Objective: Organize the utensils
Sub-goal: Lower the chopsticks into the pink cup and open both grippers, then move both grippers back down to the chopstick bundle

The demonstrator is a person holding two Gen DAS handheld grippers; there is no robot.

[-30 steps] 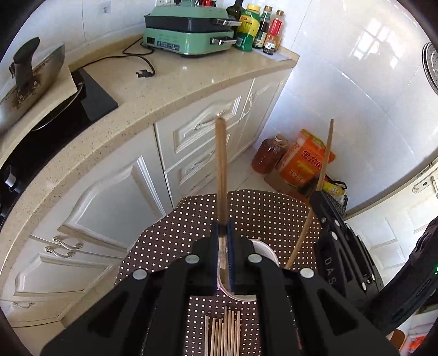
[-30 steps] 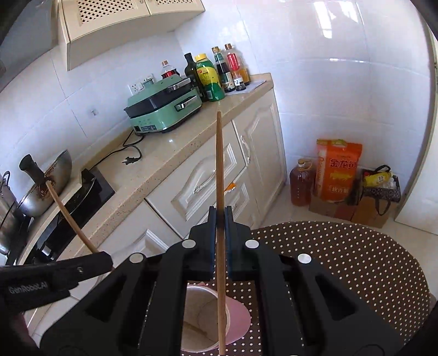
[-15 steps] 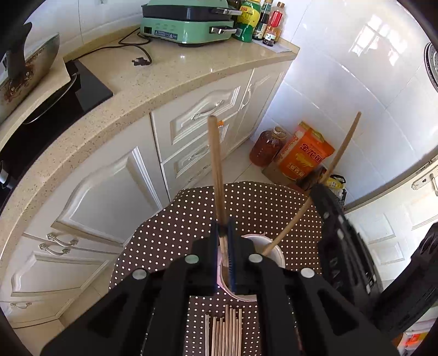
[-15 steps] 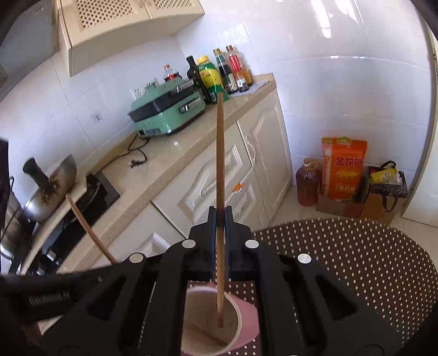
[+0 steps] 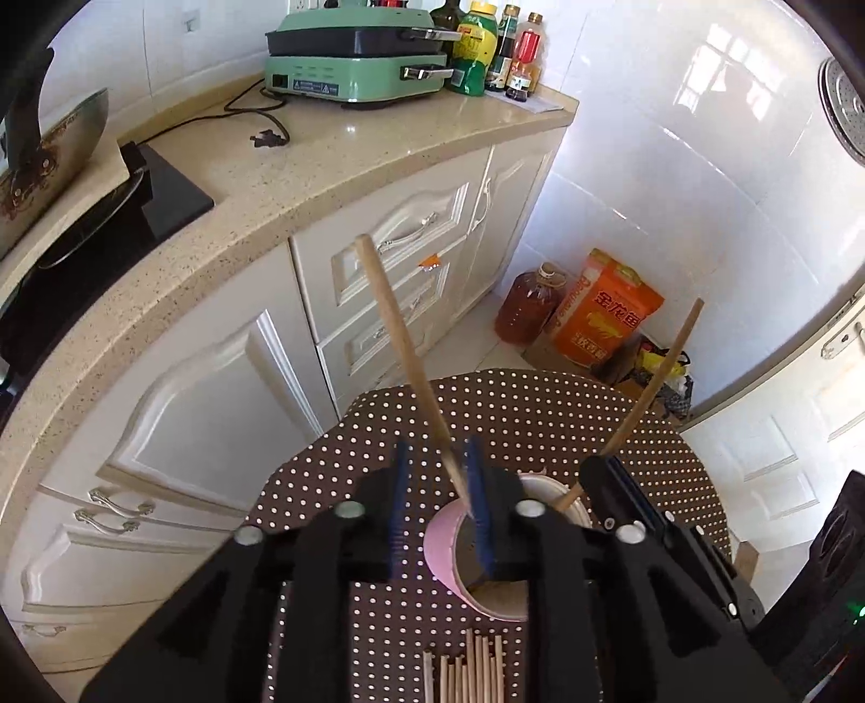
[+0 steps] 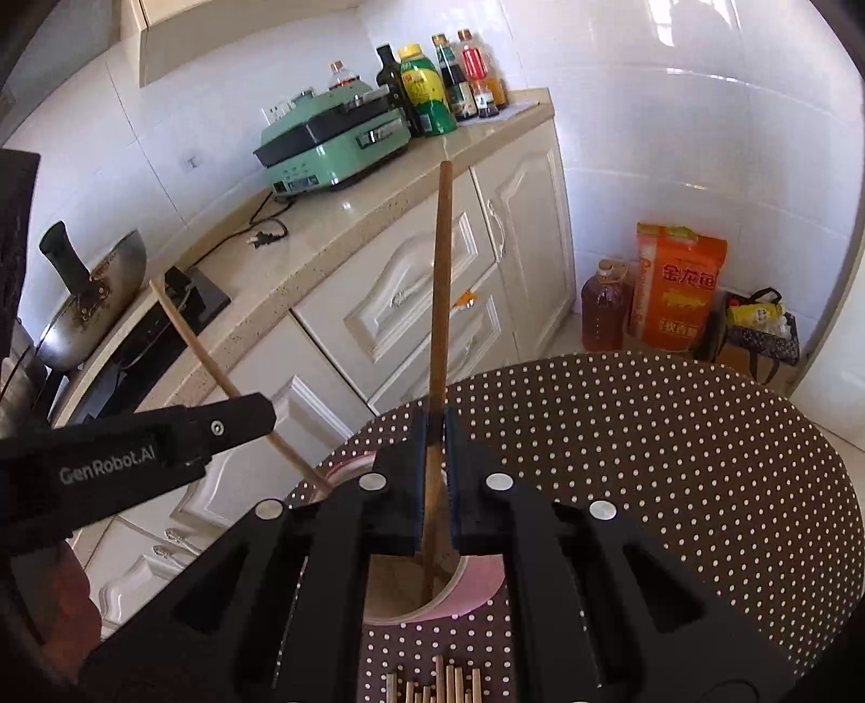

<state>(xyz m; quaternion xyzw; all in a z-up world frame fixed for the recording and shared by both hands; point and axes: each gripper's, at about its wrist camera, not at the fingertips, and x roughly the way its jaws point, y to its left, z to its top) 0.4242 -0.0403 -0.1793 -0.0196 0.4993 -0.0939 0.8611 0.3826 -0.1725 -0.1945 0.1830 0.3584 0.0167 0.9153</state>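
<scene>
A pink paper cup (image 5: 442, 546) stands on the dotted tablecloth (image 5: 540, 411). My left gripper (image 5: 438, 470) hovers over the cup's rim with its jaws opening. A wooden chopstick (image 5: 394, 335) stands loose between them, lower end in the cup, top leaning left. My right gripper (image 6: 438, 427) is shut on a second chopstick (image 6: 440, 303), whose lower end reaches into the cup (image 6: 481, 581). In the left wrist view this gripper (image 5: 597, 470) and its chopstick (image 5: 659, 367) come in from the right. A bundle of loose chopsticks (image 5: 470, 670) lies on the cloth nearer me than the cup.
A curved stone counter (image 5: 335, 162) with white cabinets runs along the left, bearing a green electric cooker (image 5: 351, 59), bottles (image 5: 476, 48), a black hob (image 5: 108, 227) and a wok (image 6: 92, 303). An oil jug (image 5: 532, 308) and an orange bag (image 5: 611, 313) stand on the floor.
The left jaws have parted and their chopstick has tipped leftward, loose in the cup. Both grippers have sunk toward the cup. The right chopstick's lower end has gone into it.
</scene>
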